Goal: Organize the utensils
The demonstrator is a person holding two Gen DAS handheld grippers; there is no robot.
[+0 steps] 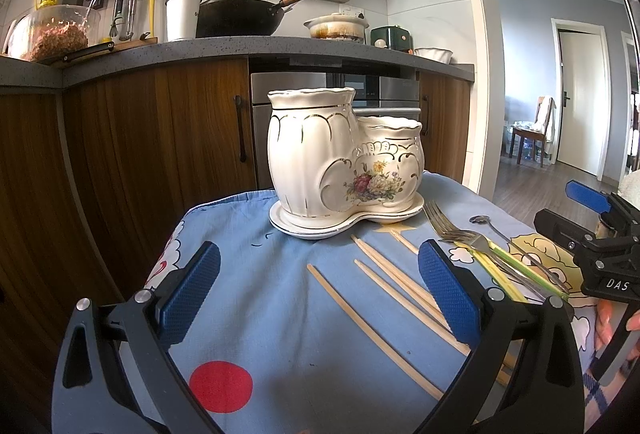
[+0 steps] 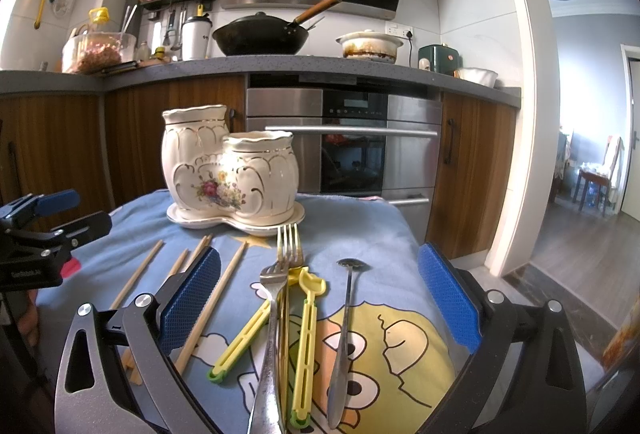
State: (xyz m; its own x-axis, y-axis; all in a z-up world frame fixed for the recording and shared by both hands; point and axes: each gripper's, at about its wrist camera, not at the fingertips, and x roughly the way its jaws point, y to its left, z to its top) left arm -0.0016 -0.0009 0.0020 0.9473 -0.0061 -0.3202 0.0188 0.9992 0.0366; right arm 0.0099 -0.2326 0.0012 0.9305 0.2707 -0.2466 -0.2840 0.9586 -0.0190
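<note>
A white ceramic two-pot utensil holder (image 1: 340,162) with gold trim and flowers stands on its saucer at the far side of a blue cartoon cloth; it also shows in the right wrist view (image 2: 232,170). Several wooden chopsticks (image 1: 372,318) lie on the cloth in front of it. Two forks (image 2: 280,274), two yellow-green clips (image 2: 306,334) and a small spoon (image 2: 346,318) lie to their right. My left gripper (image 1: 320,290) is open and empty above the chopsticks. My right gripper (image 2: 320,294) is open and empty above the forks, clips and spoon.
The cloth-covered table (image 1: 248,274) is small, with edges close on the left and right. Behind it are wooden cabinets (image 1: 160,138), an oven (image 2: 344,142) and a counter holding a wok (image 1: 240,16) and pots. A doorway opens to the right (image 1: 560,154).
</note>
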